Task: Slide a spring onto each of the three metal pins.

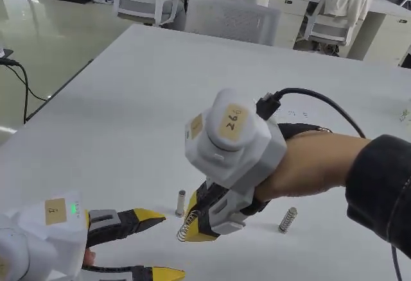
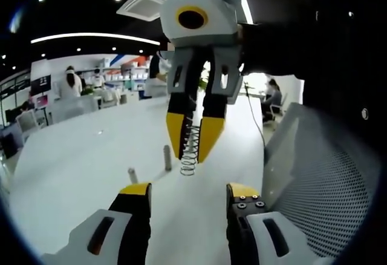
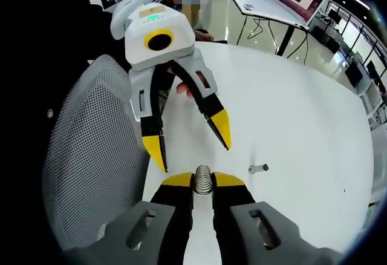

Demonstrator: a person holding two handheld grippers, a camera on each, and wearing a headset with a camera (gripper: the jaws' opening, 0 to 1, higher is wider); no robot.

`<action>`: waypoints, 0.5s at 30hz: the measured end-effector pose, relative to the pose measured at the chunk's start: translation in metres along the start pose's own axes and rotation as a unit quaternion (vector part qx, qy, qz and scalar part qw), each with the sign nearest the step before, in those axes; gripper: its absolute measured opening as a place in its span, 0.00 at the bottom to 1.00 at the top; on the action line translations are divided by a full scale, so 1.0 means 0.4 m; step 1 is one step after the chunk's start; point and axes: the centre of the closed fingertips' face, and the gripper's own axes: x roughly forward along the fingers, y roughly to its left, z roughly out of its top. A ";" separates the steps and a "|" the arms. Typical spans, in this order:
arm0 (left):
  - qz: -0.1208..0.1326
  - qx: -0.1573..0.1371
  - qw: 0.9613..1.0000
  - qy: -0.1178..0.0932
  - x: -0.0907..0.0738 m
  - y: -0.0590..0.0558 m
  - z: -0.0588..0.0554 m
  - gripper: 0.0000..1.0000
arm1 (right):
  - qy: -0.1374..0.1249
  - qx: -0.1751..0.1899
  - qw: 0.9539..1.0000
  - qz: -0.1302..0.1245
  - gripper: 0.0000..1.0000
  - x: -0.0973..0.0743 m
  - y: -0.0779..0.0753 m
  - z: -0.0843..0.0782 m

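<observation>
My right gripper (image 1: pixel 192 227) hangs low over the white table (image 1: pixel 128 101), shut on a small steel spring (image 1: pixel 186 226). The same spring (image 3: pixel 204 180) sits pinched between its yellow-tipped jaws in the right gripper view. A short metal pin (image 1: pixel 181 202) stands upright just left of that spring. The left gripper view has two pins (image 2: pixel 167 157) (image 2: pixel 132 175) standing below the held spring (image 2: pixel 189 150). My left gripper (image 1: pixel 154 244) is at the bottom left, open, with nothing between its fingers. Another spring (image 1: pixel 288 219) stands tilted on the table to the right.
A black cable (image 1: pixel 321 101) runs from the right gripper across the table. A grey mesh chair (image 3: pixel 91 156) stands close beside the near table edge. Office chairs (image 1: pixel 231 15) line the far edge, and the table's left edge (image 1: pixel 64 85) drops to the floor.
</observation>
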 end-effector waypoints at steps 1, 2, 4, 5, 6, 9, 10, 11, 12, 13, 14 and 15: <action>0.003 -0.001 1.000 0.000 -0.001 0.002 -0.001 0.45 | 0.001 0.001 1.000 0.000 0.09 0.000 -0.001 -0.001; 0.005 -0.002 1.000 0.000 -0.002 0.004 -0.001 0.47 | 0.001 0.001 1.000 -0.001 0.09 0.000 -0.001 -0.003; 0.008 -0.002 1.000 -0.001 -0.003 0.006 -0.001 0.48 | 0.003 0.002 1.000 -0.002 0.09 -0.001 -0.004 -0.005; 0.010 -0.004 1.000 -0.002 -0.005 0.008 -0.001 0.50 | 0.003 0.002 1.000 -0.004 0.09 -0.002 -0.006 -0.006; 0.012 -0.005 1.000 -0.001 -0.005 0.009 -0.001 0.52 | 0.004 0.003 1.000 -0.005 0.09 -0.004 -0.010 -0.007; 0.015 -0.004 1.000 -0.001 -0.006 0.012 -0.003 0.54 | 0.004 0.005 1.000 -0.008 0.09 -0.007 -0.017 -0.009; 0.015 -0.005 1.000 0.000 -0.006 0.013 -0.003 0.55 | 0.004 0.005 1.000 -0.009 0.09 -0.007 -0.019 -0.010; 0.017 -0.005 1.000 -0.001 -0.006 0.014 -0.003 0.56 | 0.006 0.005 1.000 -0.010 0.09 -0.008 -0.021 -0.012; 0.018 -0.006 1.000 -0.001 -0.007 0.015 -0.003 0.57 | 0.006 0.005 1.000 -0.012 0.09 -0.008 -0.023 -0.014; 0.019 -0.007 1.000 -0.001 -0.007 0.016 -0.004 0.58 | 0.007 0.005 1.000 -0.013 0.09 -0.009 -0.025 -0.015; 0.021 -0.007 1.000 0.000 -0.007 0.017 -0.005 0.59 | 0.008 0.005 1.000 -0.015 0.09 -0.010 -0.029 -0.017; 0.022 -0.008 1.000 0.000 -0.007 0.018 -0.006 0.60 | 0.009 0.005 1.000 -0.016 0.09 -0.012 -0.032 -0.018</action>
